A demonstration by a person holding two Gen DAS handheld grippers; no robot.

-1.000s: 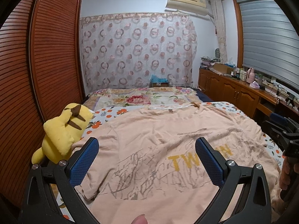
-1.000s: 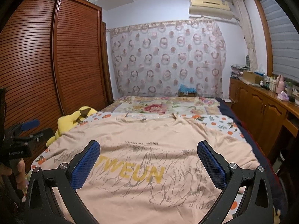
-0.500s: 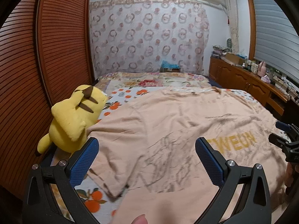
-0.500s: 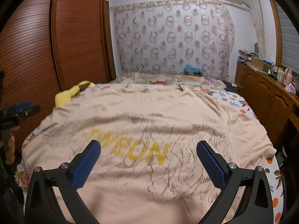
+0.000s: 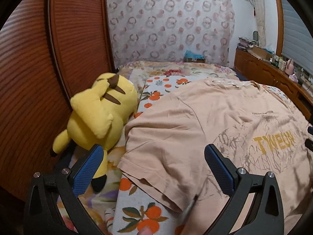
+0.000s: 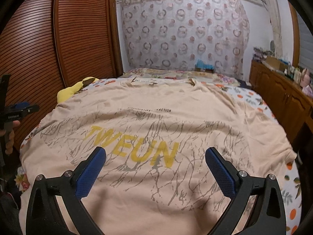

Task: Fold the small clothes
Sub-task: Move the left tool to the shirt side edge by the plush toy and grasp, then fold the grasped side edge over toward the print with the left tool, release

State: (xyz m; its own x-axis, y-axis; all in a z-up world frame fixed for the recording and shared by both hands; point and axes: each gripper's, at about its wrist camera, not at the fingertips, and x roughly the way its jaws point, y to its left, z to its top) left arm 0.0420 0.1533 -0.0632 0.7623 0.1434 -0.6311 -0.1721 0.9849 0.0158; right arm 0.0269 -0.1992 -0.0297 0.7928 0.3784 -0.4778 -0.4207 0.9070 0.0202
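Bed (image 5: 140, 211) against wardrobe: plush (image 5: 99, 113) at left, left gripper (image 5: 154, 168) spread empty over shirt (image 6: 156, 117) sleeve, right gripper (image 6: 155, 168) spread empty above print; risk: pinching bedsheet with the sleeve.

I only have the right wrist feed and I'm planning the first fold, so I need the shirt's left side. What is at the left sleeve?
Observer: The left wrist view shows the T-shirt with its left sleeve spread flat on the orange-print sheet, its hem free.
Operator: Is the left gripper on it?
Observer: No. The left gripper is open, with the sleeve edge lying between its blue pads and nothing clamped.
Operator: I see a bit of yellow there. What is it?
Observer: A yellow plush toy lying beside the sleeve, against the wooden wardrobe. Whether it touches the sleeve, I cannot tell.
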